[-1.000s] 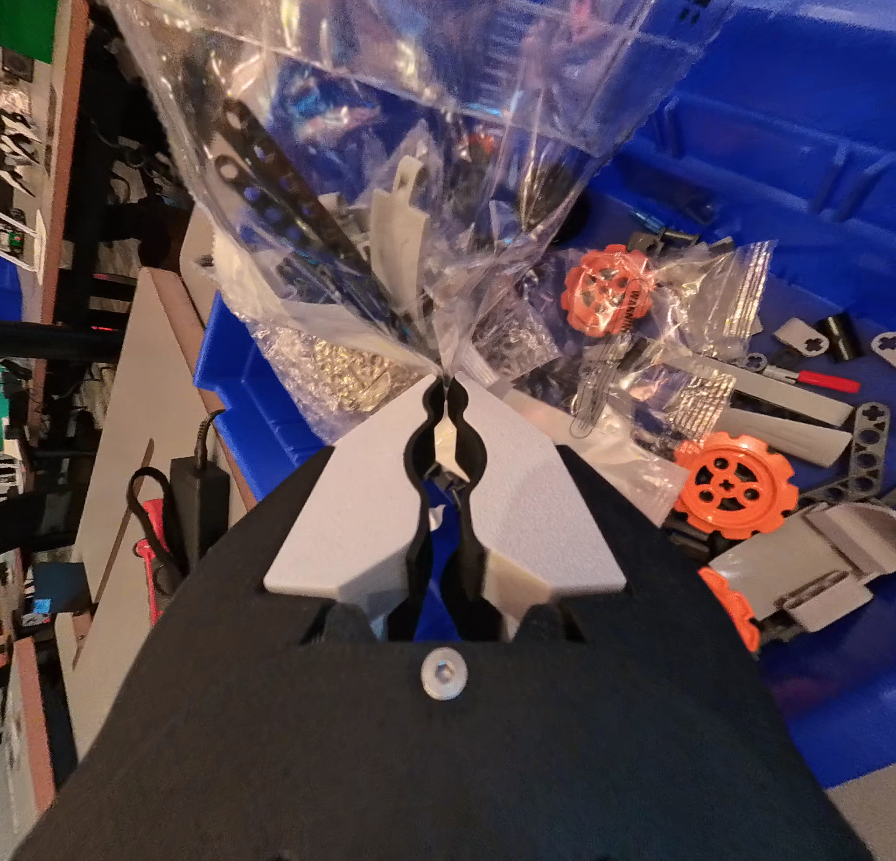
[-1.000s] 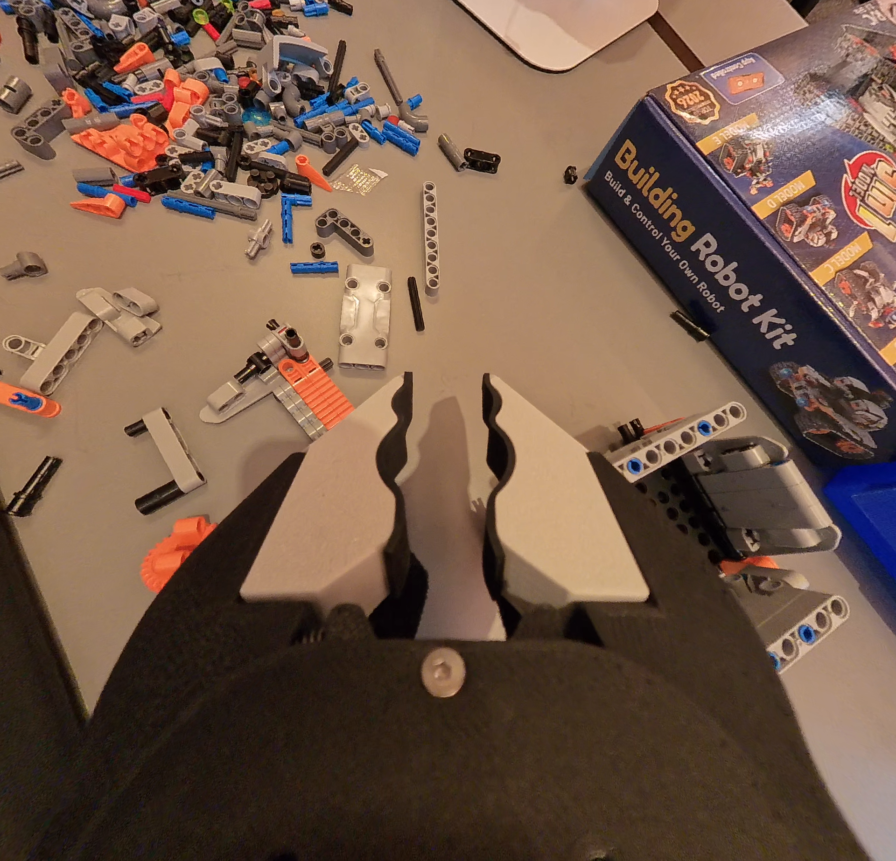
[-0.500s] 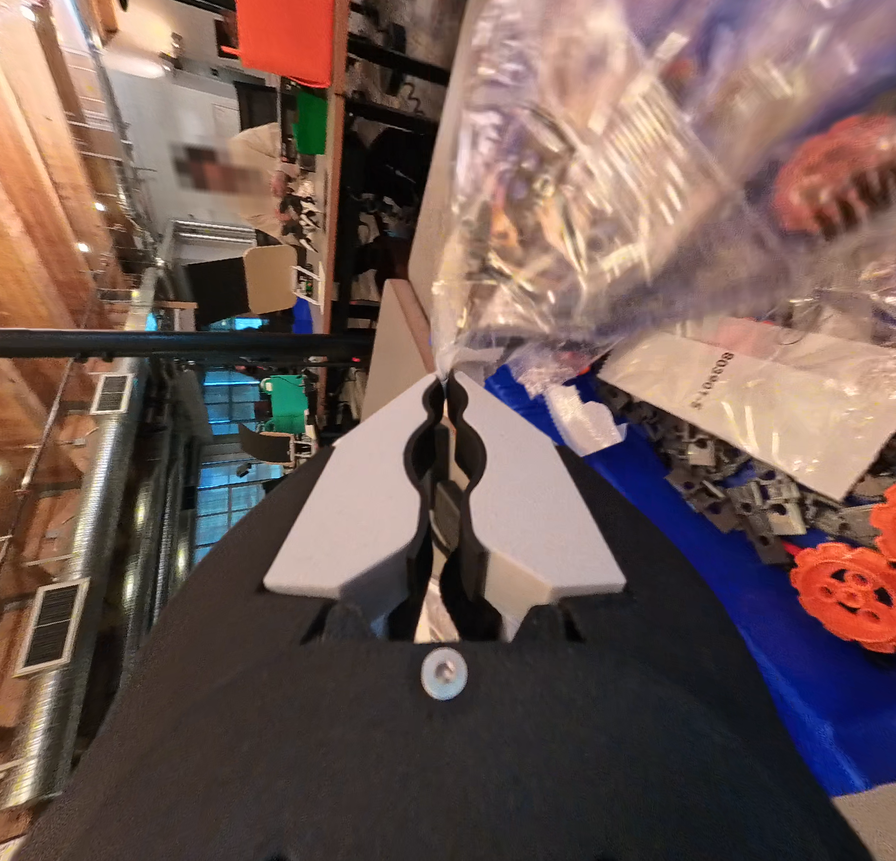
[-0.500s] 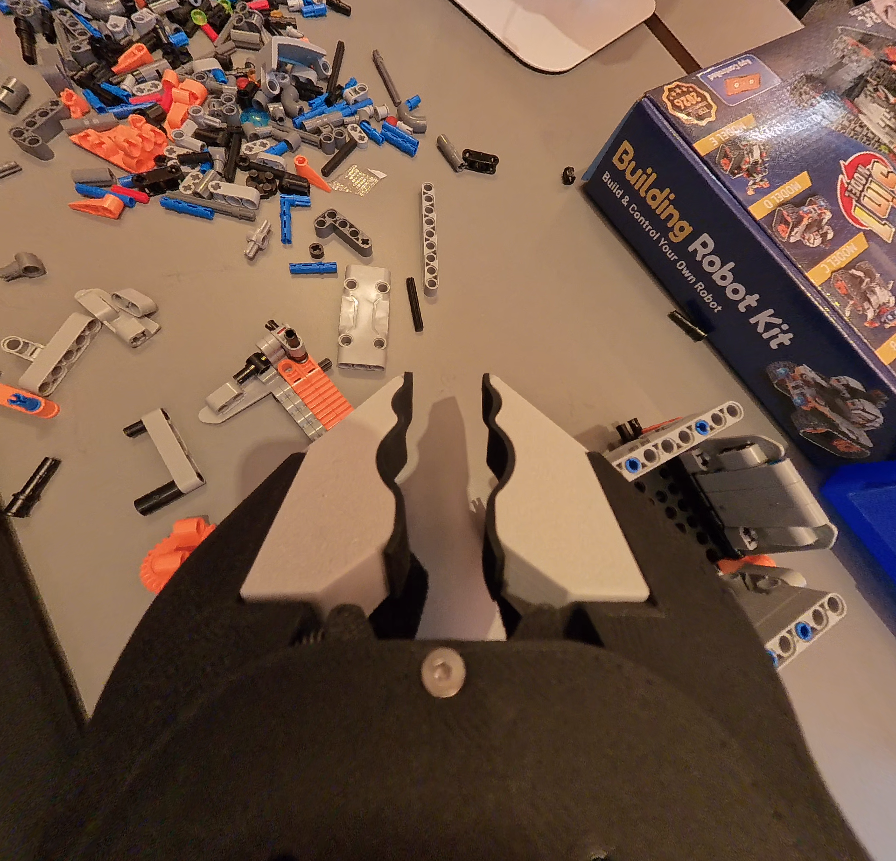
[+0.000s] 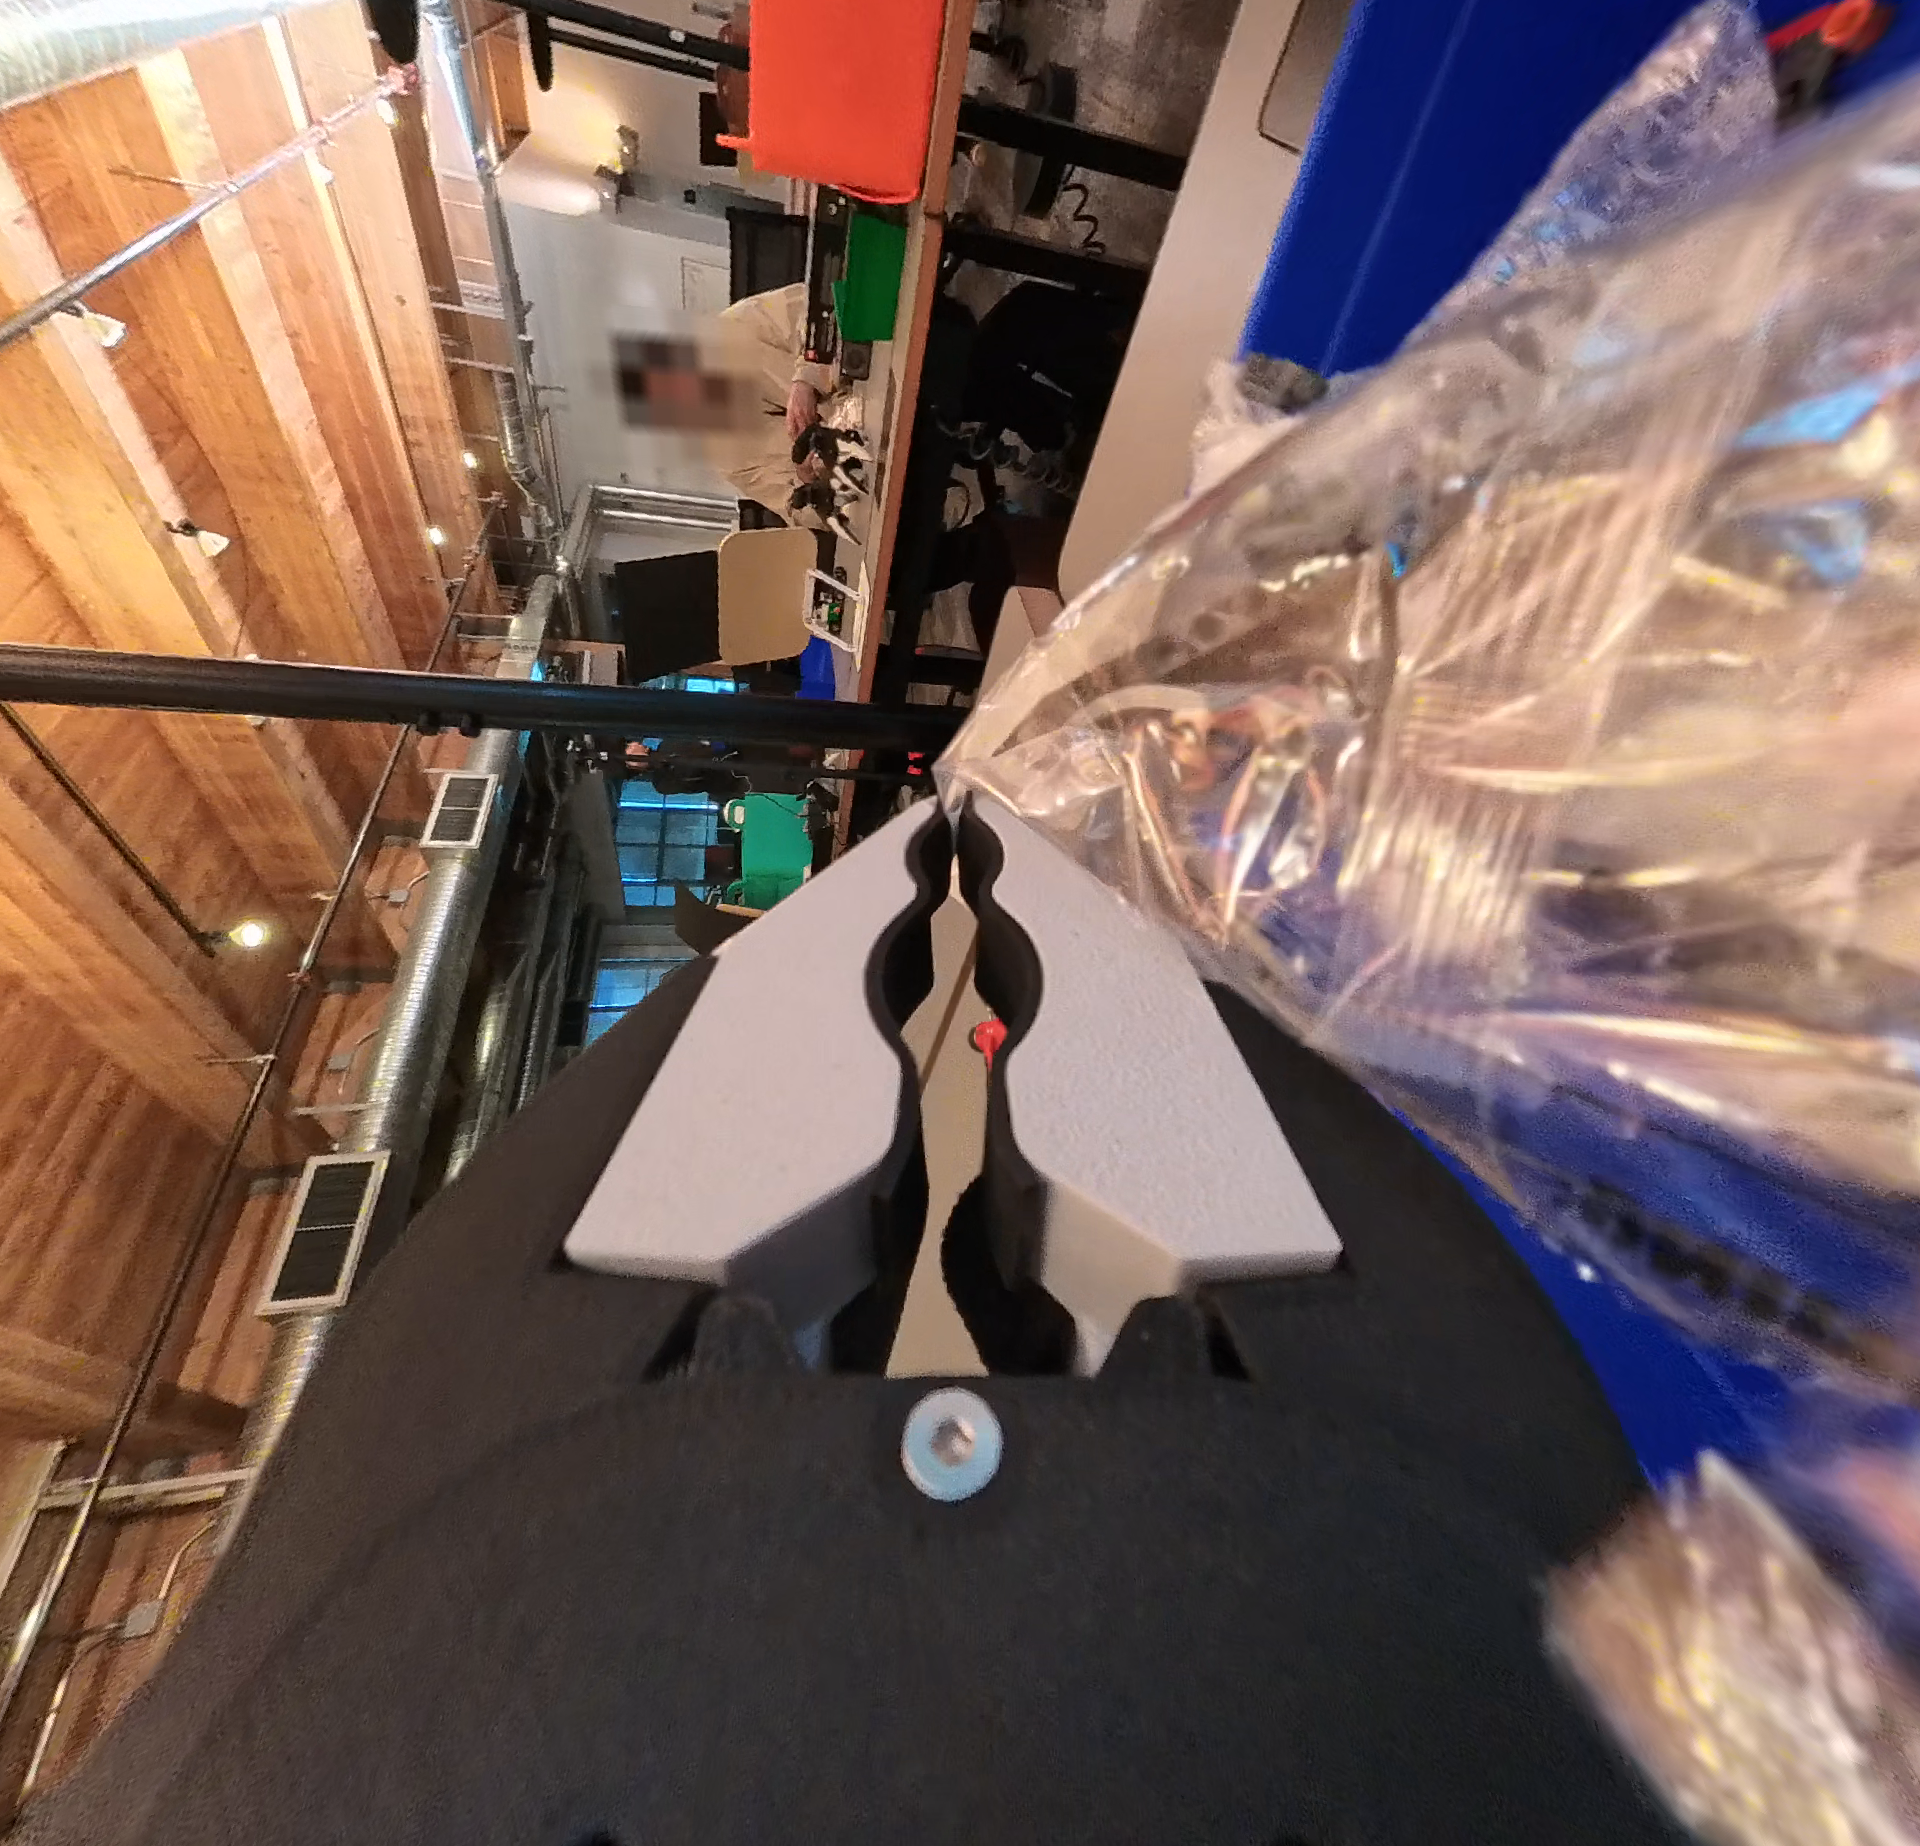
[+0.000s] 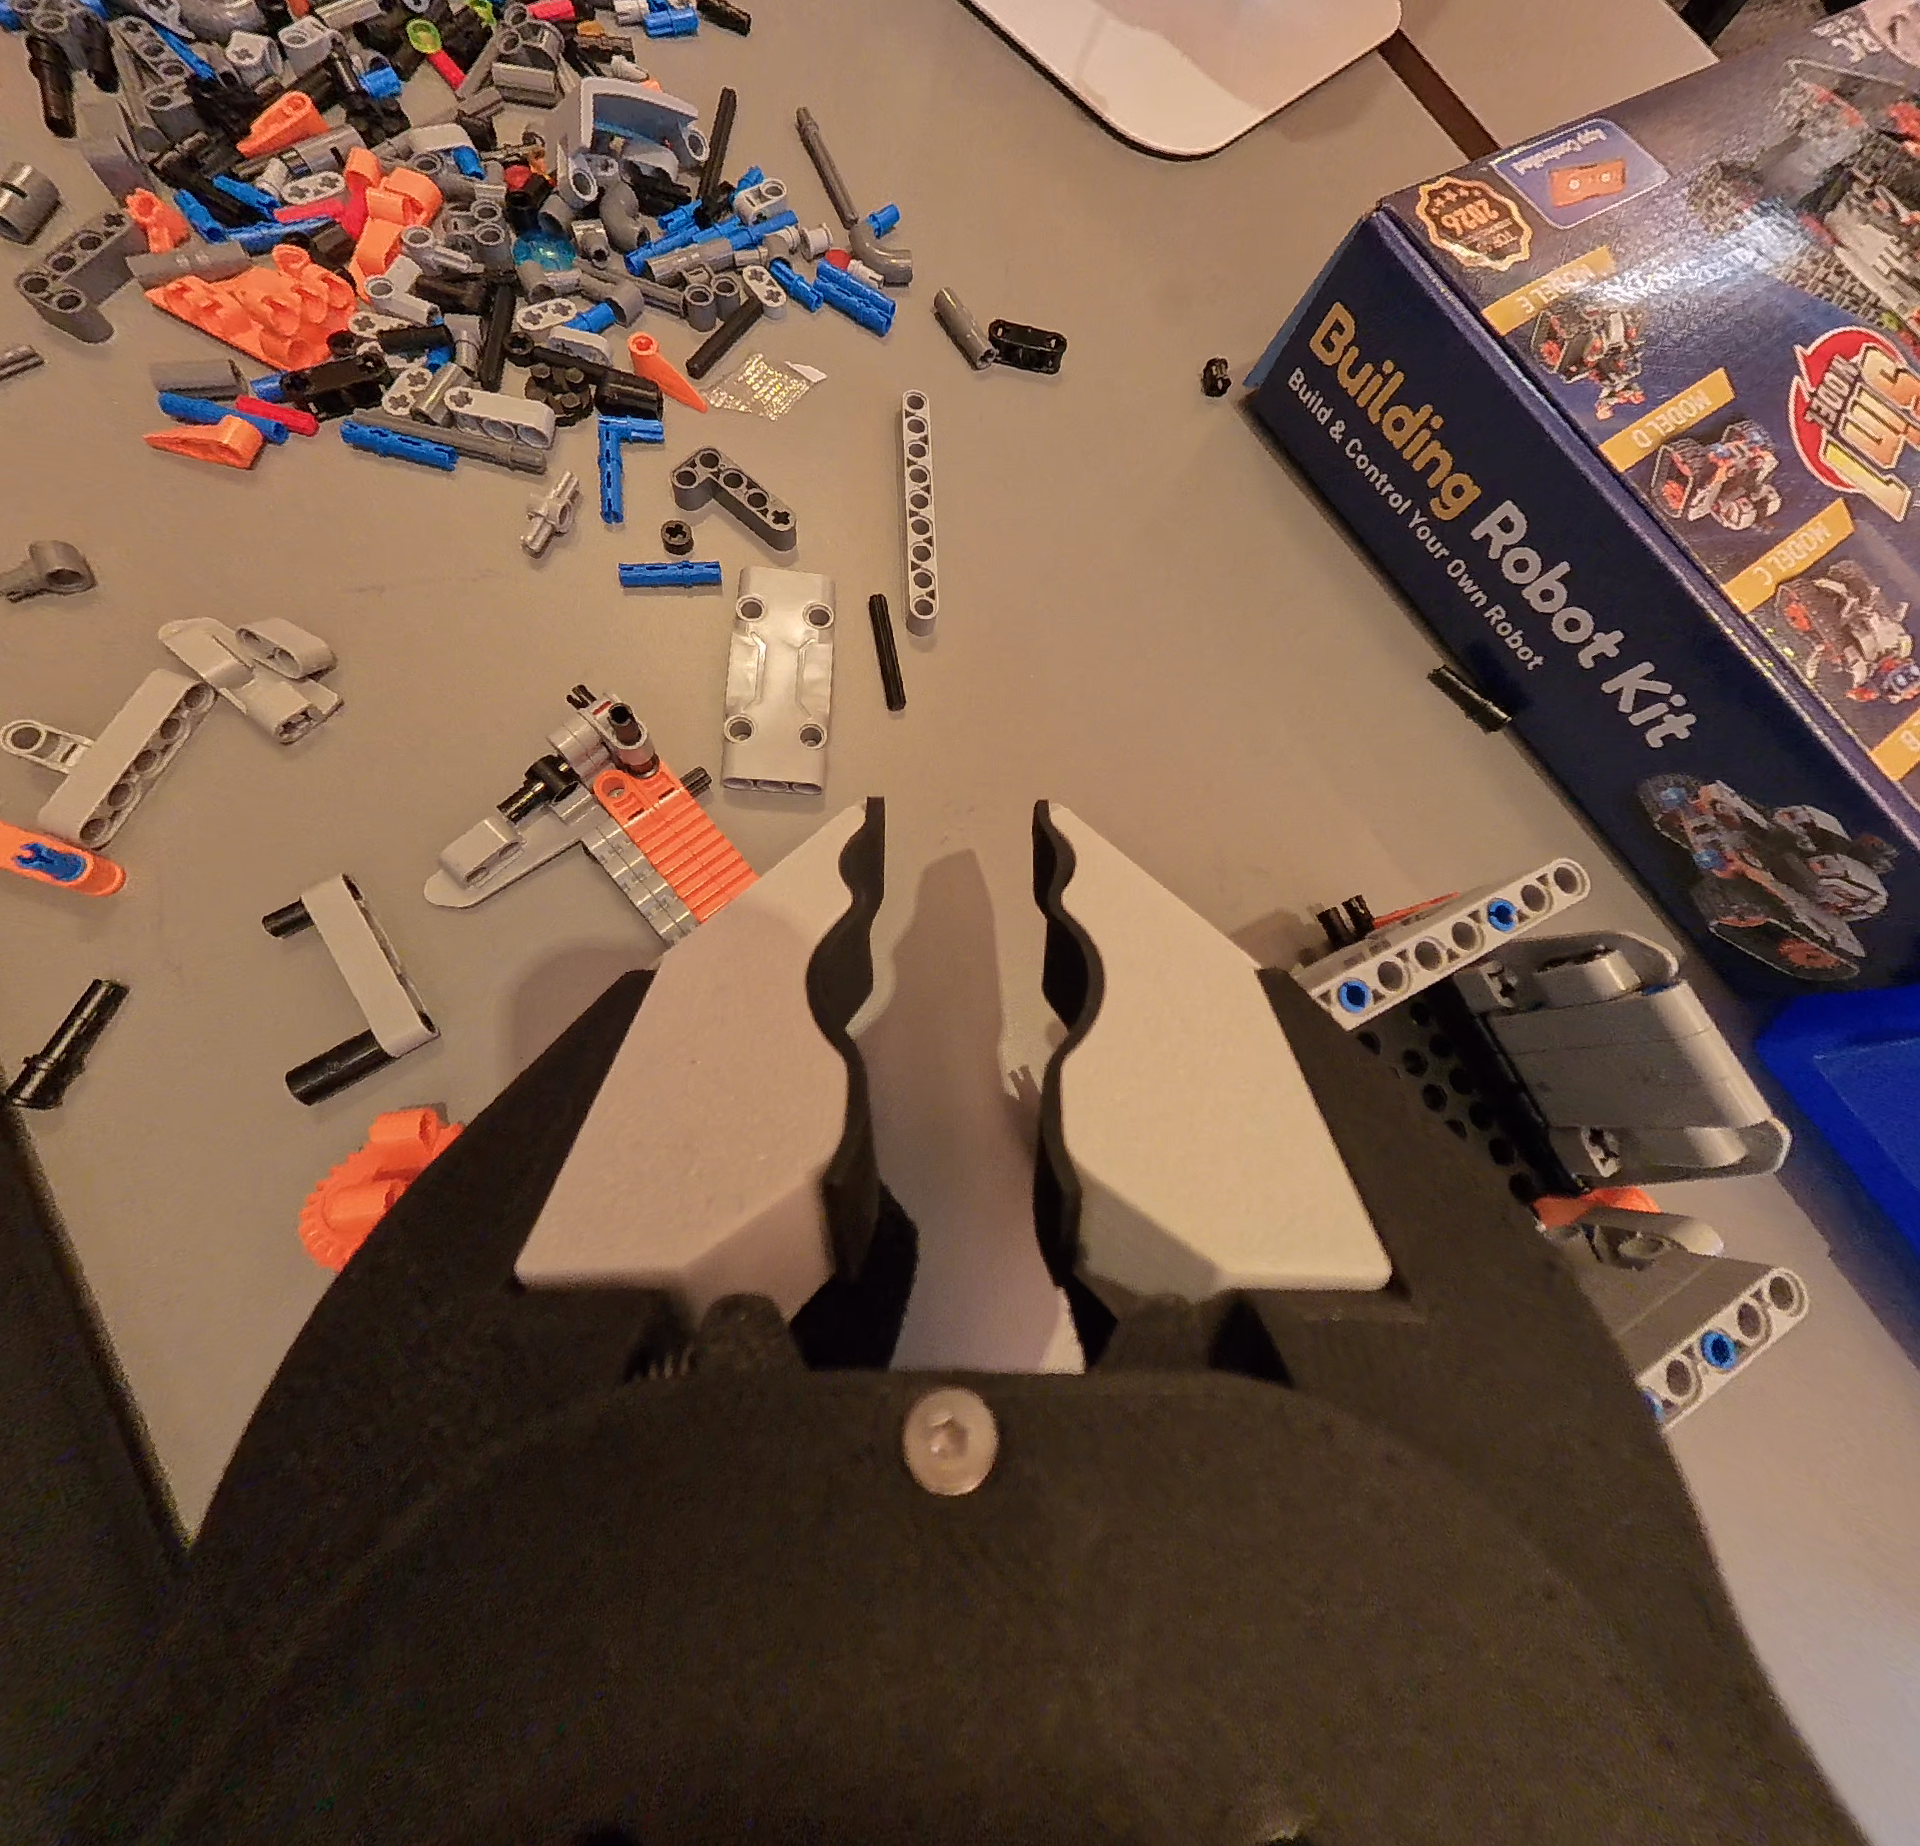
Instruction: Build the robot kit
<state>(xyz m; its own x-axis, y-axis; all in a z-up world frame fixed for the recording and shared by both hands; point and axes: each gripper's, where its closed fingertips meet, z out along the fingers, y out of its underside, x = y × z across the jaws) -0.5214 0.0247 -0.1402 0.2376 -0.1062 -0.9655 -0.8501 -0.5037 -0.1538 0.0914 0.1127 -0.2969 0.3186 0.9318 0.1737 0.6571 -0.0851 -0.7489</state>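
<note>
My left gripper (image 5: 954, 817) is shut on a corner of a clear plastic bag (image 5: 1507, 716) with small parts inside. The bag hangs to the right, in front of a blue bin (image 5: 1455, 134). My right gripper (image 6: 958, 822) is open and empty, held above the grey table (image 6: 1091, 508). Just beyond it lie a grey plate piece (image 6: 779, 693) and an orange and grey assembly (image 6: 613, 820). A partly built grey motor assembly (image 6: 1538, 1048) sits right of the right gripper. A heap of loose building pieces (image 6: 416, 238) lies at the far left.
A dark blue kit box (image 6: 1621, 508) lies at the right of the table, with a blue bin corner (image 6: 1860, 1090) below it. A white flat base (image 6: 1153, 30) stands at the back. A person (image 5: 758, 383) sits at a far desk. Left tips to right tips: about 65 centimeters. The grey plate piece (image 6: 779, 693) lies some 5 centimeters from my right tips, 60 centimeters from my left tips.
My left gripper has swung up and away from the blue bin with the bag, which now hangs to the right. My right gripper has hardly moved.
</note>
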